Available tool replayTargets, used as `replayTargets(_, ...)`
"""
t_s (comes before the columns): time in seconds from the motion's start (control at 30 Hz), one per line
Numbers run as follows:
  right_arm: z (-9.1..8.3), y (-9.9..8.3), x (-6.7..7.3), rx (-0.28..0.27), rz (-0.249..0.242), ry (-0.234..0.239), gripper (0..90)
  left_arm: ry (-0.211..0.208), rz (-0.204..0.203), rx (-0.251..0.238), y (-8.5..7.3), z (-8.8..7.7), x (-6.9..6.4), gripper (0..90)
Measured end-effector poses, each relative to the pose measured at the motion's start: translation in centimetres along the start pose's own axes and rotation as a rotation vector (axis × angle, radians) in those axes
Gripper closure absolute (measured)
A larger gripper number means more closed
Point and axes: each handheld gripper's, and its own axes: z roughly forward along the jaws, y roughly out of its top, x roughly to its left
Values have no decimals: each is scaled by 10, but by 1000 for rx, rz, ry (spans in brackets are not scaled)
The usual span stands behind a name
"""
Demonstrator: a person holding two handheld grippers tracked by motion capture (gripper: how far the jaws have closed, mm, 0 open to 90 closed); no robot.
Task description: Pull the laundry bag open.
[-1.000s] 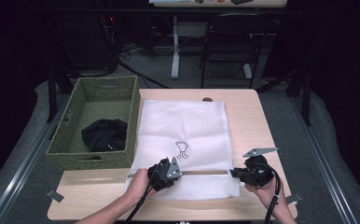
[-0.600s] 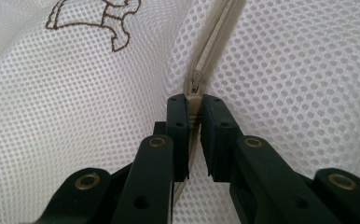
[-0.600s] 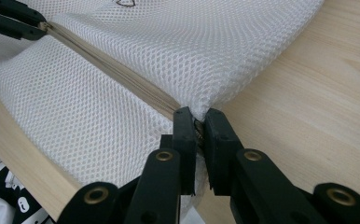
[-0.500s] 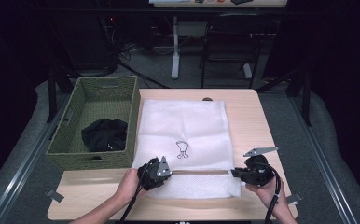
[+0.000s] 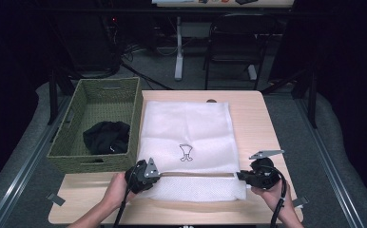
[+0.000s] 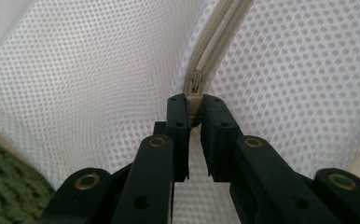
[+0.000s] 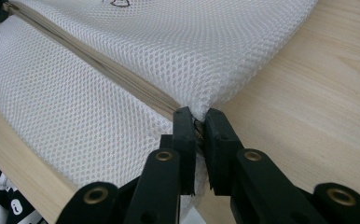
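Dark room with a grey floor, a black chair [image 5: 234, 45] and a white table leg [image 5: 178, 57] lies behind the light wooden table [image 5: 253, 118], which carries the work. On this table lies a flat white mesh laundry bag [image 5: 186, 130] of rectangular shape; its fabric has a fine honeycomb pattern of small holes, and it looks thin and soft. A beige zipper [image 5: 196, 174] runs across the bag near the person's edge, and in the high view the part between the two grippers shows as a thin dark line. On the middle of the bag a small black outline drawing [image 5: 185, 152] is printed, shaped a little like a garment; I can read no letters or brand name on it. The left gripper [image 6: 194, 109] has its jaws closed narrowly on the zipper's beige pull tab [image 6: 194, 108], just below the small metal slider [image 6: 195, 83], at the left end of the bag. The right gripper [image 7: 199, 123] has its jaws pressed together on the corner of the bag where the zipper ends, at the right side. To the left of the bag, touching its edge, stands a green woven rectangular basket [image 5: 72, 142] with a crumpled black piece of clothing [image 5: 106, 137] inside.
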Motion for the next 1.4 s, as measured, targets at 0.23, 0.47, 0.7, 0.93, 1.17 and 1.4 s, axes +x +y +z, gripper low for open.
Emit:
replayTargets(0.23,1,0,0,0,-10,-8,839,22,-31,18,-13,-8,7,822)
replayTargets(0.47,1,-1,1,14,-25,-4,839,40,-45,50,-23,-12,8,823)
replayTargets(0.7,1,-2,-1,18,-17,-6,839,50,-89,57,-33,-18,13,822)
replayTargets(0.93,3,-2,-2,30,-22,-9,839,53,-144,82,-46,-23,22,822)
replayTargets(1.17,4,-2,-2,35,-22,-13,838,55,-168,107,-53,-24,27,822)
replayTargets(1.4,4,-2,-1,43,-22,-20,838,43,-183,142,-57,-22,31,823)
